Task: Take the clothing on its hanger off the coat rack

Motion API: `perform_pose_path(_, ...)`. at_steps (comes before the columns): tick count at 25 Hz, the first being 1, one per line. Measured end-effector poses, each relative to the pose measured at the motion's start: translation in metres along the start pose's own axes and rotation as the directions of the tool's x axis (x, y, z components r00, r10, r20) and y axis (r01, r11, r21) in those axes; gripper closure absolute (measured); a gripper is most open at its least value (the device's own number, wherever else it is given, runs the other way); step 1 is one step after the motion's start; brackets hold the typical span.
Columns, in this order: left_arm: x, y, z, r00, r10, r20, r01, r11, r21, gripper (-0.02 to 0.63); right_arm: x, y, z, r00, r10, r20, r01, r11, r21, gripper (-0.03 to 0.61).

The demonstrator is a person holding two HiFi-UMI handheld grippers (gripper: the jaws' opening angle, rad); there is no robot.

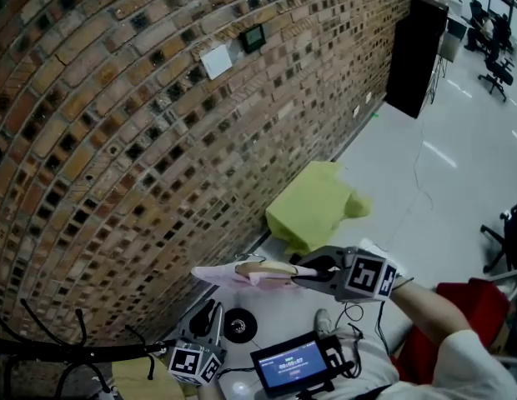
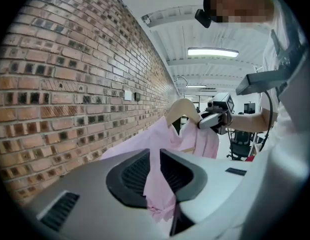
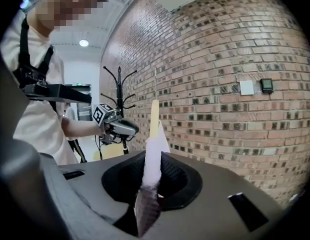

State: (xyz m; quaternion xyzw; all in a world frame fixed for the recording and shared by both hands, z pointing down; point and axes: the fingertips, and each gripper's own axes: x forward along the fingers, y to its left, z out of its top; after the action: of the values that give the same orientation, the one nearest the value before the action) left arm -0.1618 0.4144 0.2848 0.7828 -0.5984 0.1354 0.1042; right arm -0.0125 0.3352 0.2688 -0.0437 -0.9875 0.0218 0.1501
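Note:
A pink garment point(image 1: 229, 277) hangs on a wooden hanger point(image 1: 267, 267), held level in the air in front of the brick wall, away from the black coat rack point(image 1: 42, 344) at lower left. My right gripper point(image 1: 302, 278) is shut on the garment at the hanger's shoulder; in the right gripper view pink cloth point(image 3: 151, 169) is pinched between its jaws, with the hanger point(image 3: 154, 118) and its metal hook rising behind. My left gripper point(image 1: 212, 313) sits lower left; in the left gripper view its jaws are shut on a fold of the pink cloth point(image 2: 156, 176).
The brick wall point(image 1: 158, 123) fills the left side. A yellow-green cloth heap point(image 1: 313, 205) lies on the floor by the wall. A black cabinet point(image 1: 417, 55) stands far right. A chest-mounted screen point(image 1: 292, 363) is at the bottom; office chairs stand at top right.

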Motion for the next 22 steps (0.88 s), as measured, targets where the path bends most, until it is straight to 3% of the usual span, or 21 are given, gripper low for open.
perform_pose_path(11,0.079,0.011,0.015,0.998,-0.064,0.002,0.064,0.997,0.037,0.549,-0.017,-0.080,-0.022,0.990,-0.134,0.035,0.131,0.989,0.066,0.532)
perform_pose_path(22,0.156,0.048,0.042,0.982,-0.189,0.010,0.188,0.982,0.029,0.549,-0.010,-0.137,0.006,0.979,-0.203,0.024,0.199,0.973,0.115,0.532)
